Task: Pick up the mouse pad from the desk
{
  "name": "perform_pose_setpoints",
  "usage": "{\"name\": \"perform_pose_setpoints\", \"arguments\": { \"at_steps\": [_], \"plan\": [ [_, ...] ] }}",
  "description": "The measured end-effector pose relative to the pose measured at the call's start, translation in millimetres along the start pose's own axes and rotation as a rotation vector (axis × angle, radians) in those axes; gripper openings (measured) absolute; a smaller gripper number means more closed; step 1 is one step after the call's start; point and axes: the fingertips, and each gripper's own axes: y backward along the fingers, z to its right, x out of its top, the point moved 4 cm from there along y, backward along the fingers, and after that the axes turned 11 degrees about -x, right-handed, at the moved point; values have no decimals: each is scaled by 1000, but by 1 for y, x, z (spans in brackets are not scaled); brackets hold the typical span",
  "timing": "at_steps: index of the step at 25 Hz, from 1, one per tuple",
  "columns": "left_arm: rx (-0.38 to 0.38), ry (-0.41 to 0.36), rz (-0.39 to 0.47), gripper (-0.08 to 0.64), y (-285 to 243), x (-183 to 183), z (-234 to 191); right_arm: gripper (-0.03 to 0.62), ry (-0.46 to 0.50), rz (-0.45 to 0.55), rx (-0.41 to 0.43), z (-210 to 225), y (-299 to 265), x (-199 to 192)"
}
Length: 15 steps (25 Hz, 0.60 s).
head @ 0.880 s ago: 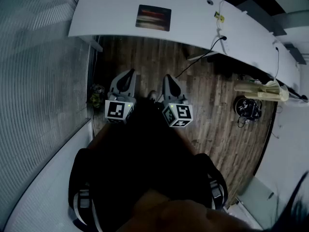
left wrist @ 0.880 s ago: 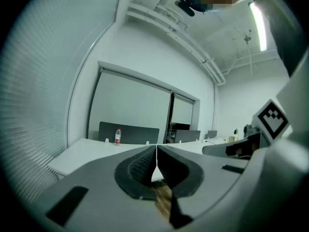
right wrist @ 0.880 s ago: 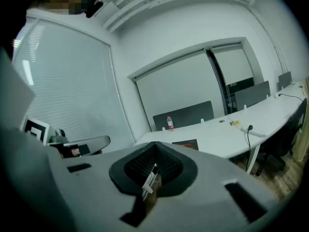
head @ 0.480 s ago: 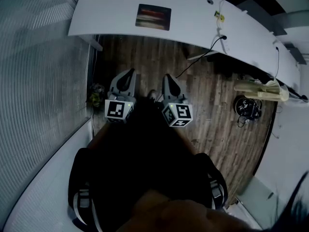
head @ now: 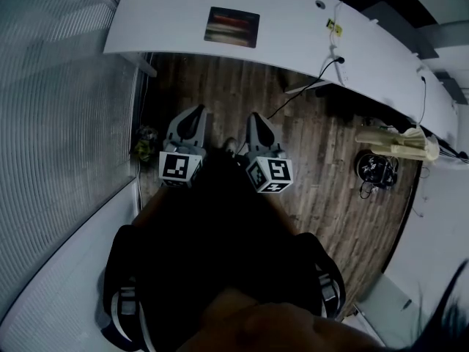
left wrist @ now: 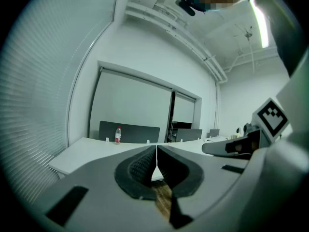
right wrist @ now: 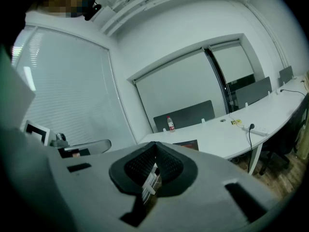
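The mouse pad [head: 232,26], a dark rectangle with reddish streaks, lies flat on the white desk [head: 168,20] near its front edge; its corner shows past the jaws in the right gripper view [right wrist: 186,144]. Both grippers hang side by side over the wooden floor, well short of the desk. My left gripper [head: 192,116] is shut with nothing in it, its tips meeting [left wrist: 157,151]. My right gripper [head: 256,120] is also shut and empty [right wrist: 155,149].
A water bottle [left wrist: 118,134] stands at the desk's far side by a dark partition. A power strip with cable [head: 335,55] lies on the desk's right part. Window blinds [head: 58,123] run along the left. A stand and cables [head: 377,169] sit on the floor at right.
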Motion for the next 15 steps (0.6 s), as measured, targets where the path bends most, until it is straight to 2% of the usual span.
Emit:
{"name": "perform_pose_setpoints", "arguments": {
  "at_steps": [5, 13, 15],
  "plan": [
    [36, -28, 48, 5, -20, -11, 9, 0, 5, -12, 19, 25, -4, 3],
    [79, -38, 29, 5, -60, -16, 40, 0, 3, -39, 60, 78, -6, 8],
    [83, -18, 19, 5, -70, -15, 51, 0, 3, -40, 71, 91, -7, 11]
  ]
}}
